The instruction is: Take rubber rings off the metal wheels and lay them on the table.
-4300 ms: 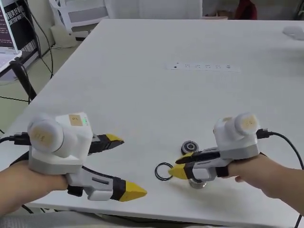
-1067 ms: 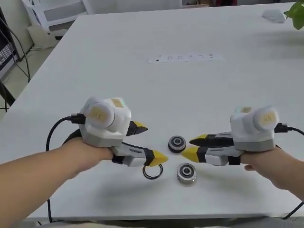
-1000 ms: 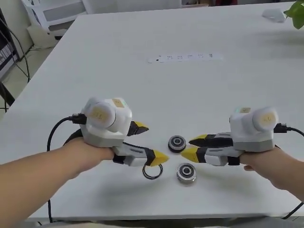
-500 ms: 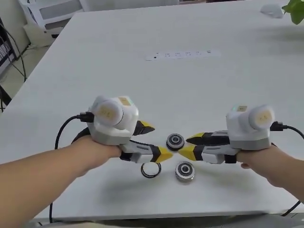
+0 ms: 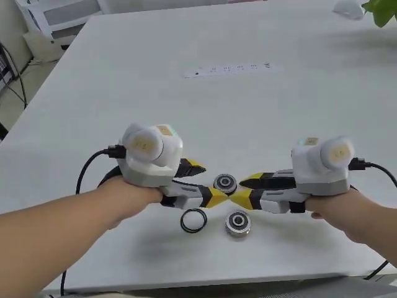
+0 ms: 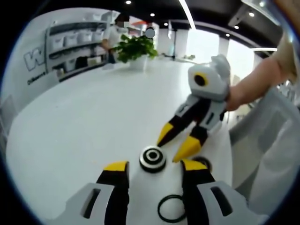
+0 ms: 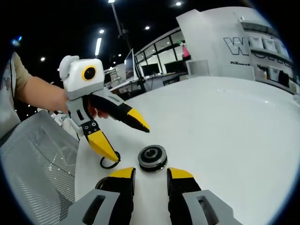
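**Head view.**
- Left gripper (image 5: pixel 209 182): jaws wide and empty, with the far wheel (image 5: pixel 225 182) just ahead of the opening.
- Right gripper (image 5: pixel 239 191): jaws parted more narrowly and empty, tips just beside the same wheel from the other side.
- Far wheel: flat on the table (image 5: pixel 124 81), with a black band round its rim. You likely have this ring yet to take.
- Near wheel (image 5: pixel 237 223): shiny, apparently bare.
- Loose rubber ring (image 5: pixel 193 220): flat on the table, beside the near wheel.
- Change: a second ago your grippers stood apart with the far wheel clear between them. Now both have closed in on it, yellow tips almost meeting. The wheels and the loose rubber ring keep their layout.

**Left gripper view.**
- Own jaws wide, with the far wheel (image 6: pixel 153 159) just ahead between them.
- The right gripper (image 6: pixel 172 149) is beyond, tips at the wheel's edge.
- The loose rubber ring (image 6: pixel 171 208) is low, by one jaw.

**Right gripper view.**
- Own jaws part-open, with the far wheel (image 7: pixel 152 157) just ahead.
- The left gripper (image 7: pixel 127 142) is opposite.

**Meaning.** One ring looks done. You appear set for the second, probably one tool to steady the wheel and one to peel the ring.
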A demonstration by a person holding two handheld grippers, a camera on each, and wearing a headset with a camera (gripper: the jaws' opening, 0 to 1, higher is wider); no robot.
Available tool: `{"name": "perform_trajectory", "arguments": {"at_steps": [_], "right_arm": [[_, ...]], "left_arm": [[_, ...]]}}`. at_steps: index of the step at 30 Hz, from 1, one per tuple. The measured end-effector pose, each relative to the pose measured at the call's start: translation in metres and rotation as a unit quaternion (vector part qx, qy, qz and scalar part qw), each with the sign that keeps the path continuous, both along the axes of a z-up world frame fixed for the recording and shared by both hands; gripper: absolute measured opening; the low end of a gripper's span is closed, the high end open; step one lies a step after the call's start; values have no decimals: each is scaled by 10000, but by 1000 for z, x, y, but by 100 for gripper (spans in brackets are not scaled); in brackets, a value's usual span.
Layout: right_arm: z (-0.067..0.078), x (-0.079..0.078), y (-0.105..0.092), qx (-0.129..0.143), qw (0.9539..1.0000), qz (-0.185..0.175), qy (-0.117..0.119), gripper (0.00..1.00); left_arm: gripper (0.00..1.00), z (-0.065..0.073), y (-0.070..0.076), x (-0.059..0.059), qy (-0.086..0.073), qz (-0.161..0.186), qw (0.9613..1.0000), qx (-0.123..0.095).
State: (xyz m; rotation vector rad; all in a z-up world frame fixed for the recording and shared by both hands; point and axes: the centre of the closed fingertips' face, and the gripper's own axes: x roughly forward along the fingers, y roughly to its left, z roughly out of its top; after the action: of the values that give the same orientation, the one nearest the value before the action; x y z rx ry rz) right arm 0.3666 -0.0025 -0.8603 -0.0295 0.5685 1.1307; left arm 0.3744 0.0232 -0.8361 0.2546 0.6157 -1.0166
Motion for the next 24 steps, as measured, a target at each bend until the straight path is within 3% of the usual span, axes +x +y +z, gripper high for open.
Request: {"name": "perform_trajectory", "arguments": {"at_steps": [24], "right_arm": [[1, -4, 2, 64, 10000, 22, 4, 24]], "left_arm": [[27, -8, -18, 6, -23, -213, 9997, 129]]}}
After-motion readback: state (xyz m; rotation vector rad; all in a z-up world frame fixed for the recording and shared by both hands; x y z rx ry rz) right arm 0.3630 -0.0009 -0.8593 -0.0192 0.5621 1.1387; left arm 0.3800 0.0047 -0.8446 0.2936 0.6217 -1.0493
